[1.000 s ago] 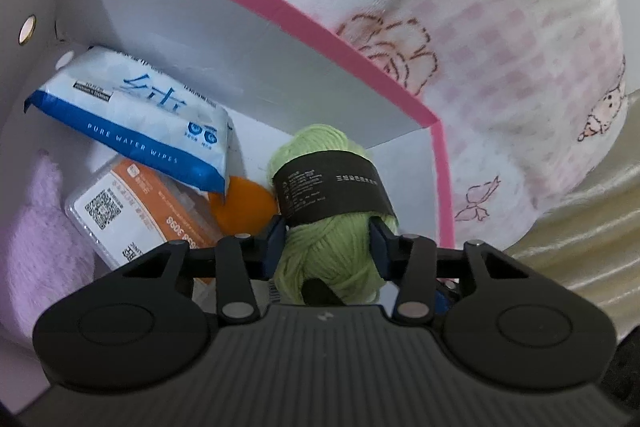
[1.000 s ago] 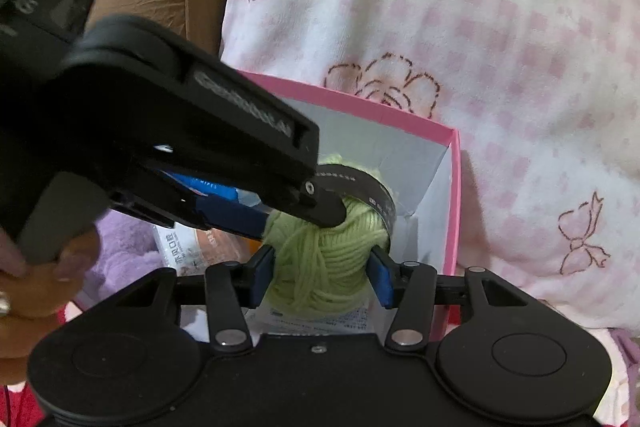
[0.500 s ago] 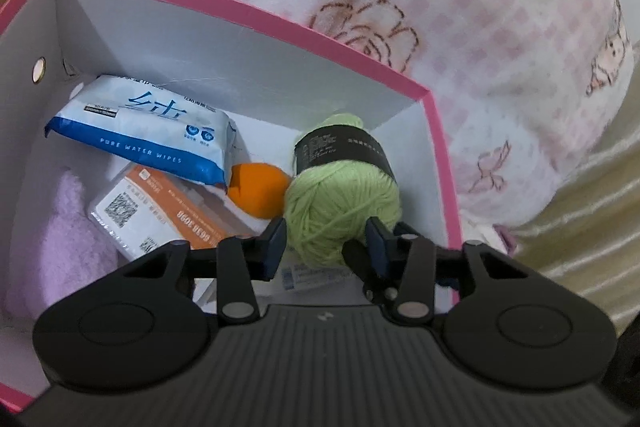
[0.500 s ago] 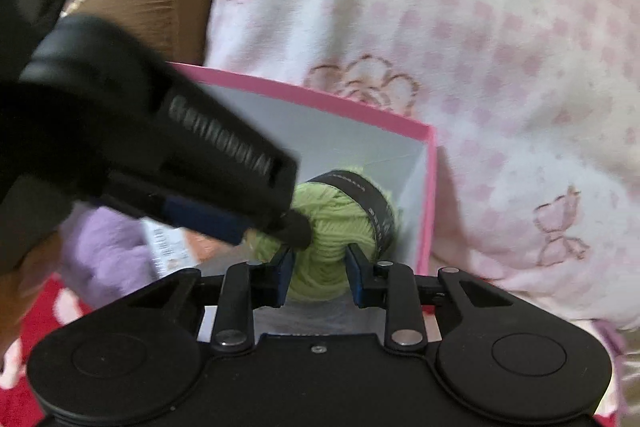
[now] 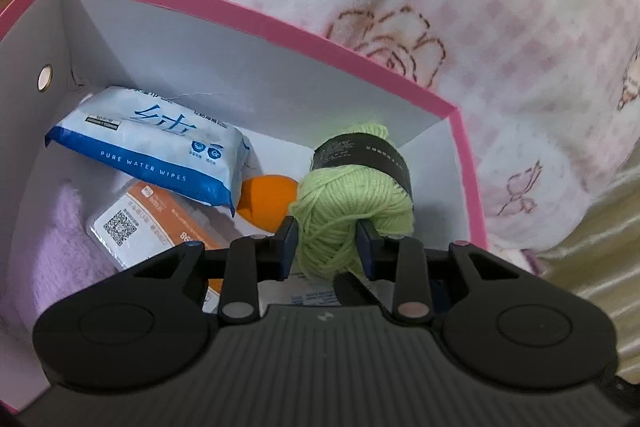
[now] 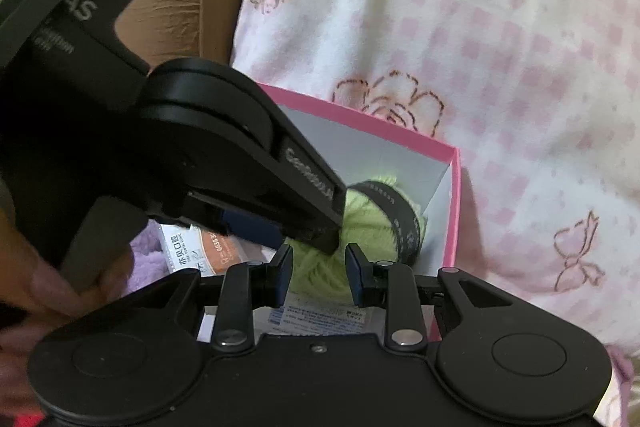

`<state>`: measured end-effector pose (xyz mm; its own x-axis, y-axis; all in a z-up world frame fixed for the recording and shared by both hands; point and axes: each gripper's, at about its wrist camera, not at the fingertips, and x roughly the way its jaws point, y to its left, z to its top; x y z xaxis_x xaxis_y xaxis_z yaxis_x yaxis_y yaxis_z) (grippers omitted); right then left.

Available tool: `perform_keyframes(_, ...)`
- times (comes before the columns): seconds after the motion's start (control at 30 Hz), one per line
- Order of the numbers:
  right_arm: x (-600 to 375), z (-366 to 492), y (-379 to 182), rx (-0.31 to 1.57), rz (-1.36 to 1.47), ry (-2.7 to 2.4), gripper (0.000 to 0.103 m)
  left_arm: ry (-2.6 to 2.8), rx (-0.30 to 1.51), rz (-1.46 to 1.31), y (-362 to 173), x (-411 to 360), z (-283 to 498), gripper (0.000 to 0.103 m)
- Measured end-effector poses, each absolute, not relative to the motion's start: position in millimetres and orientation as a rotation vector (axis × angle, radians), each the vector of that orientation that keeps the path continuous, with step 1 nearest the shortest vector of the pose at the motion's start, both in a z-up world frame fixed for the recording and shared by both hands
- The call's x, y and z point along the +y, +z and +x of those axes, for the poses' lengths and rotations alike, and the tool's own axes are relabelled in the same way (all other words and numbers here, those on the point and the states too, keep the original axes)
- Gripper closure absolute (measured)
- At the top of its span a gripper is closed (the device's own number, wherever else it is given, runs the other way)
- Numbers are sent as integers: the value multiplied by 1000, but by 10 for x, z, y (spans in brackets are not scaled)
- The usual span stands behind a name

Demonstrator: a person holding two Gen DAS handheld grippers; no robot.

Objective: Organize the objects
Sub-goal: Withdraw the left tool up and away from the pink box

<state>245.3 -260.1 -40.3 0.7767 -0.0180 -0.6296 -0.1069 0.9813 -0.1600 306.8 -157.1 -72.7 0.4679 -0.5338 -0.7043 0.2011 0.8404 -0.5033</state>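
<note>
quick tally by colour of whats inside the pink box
Green: 1, yarn ball
Blue and white: 1, wipes pack
Orange: 2, round thing, orange-and-white packet
Lilac: 1, fluffy cloth
White: 1, printed packet under the yarn
Total: 6, inside the pink box

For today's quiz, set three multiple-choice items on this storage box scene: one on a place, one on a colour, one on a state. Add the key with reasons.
1. Where is the yarn ball?
A. on the blanket outside the box
B. inside the box, near its far right corner
C. under the wipes pack
2. What colour is the box's rim?
A. blue
B. green
C. pink
3. The yarn's black label band is:
A. wrapped round the ball
B. loose on the box floor
C. missing
Key: 1 B, white walls meet just behind it; 2 C, a pink edge tops the walls; 3 A, the band circles the ball.
</note>
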Motion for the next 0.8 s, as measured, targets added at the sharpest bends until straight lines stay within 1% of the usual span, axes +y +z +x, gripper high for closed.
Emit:
perform_keyframes(0.07,-2598,2414,-386,684,-168,45,71,-460,1004,-365,-743,-1592,3075,67)
perform_keyframes(0.13,-2598,2334,-353,671,-158,49,70,-452,1011,-354,-723,-1587,3049,60)
perform_keyframes(0.2,-2614,2280,-326,671,-136,40,69,-453,1004,-342,-662,-1558,2993,60)
perform_keyframes(0.23,-2624,2261,-315,677,-118,39,69,-453,990,-342,-622,-1526,2962,63)
perform_keyframes(0.27,-2631,2246,-307,682,-101,39,69,-456,970,-335,-568,-1488,2926,63)
perform_keyframes(0.53,-2544,2065,-238,683,-32,21,66,-458,954,-274,-243,-1225,2683,61)
perform_keyframes(0.67,-2485,1977,-119,671,-12,23,63,-450,954,-233,-60,-1148,2508,61)
perform_keyframes(0.73,-2356,1906,-73,678,2,24,63,-441,970,-248,31,-1080,2459,61)
perform_keyframes(0.8,-2483,1760,29,686,11,23,63,-435,966,-254,135,-1005,2398,61)
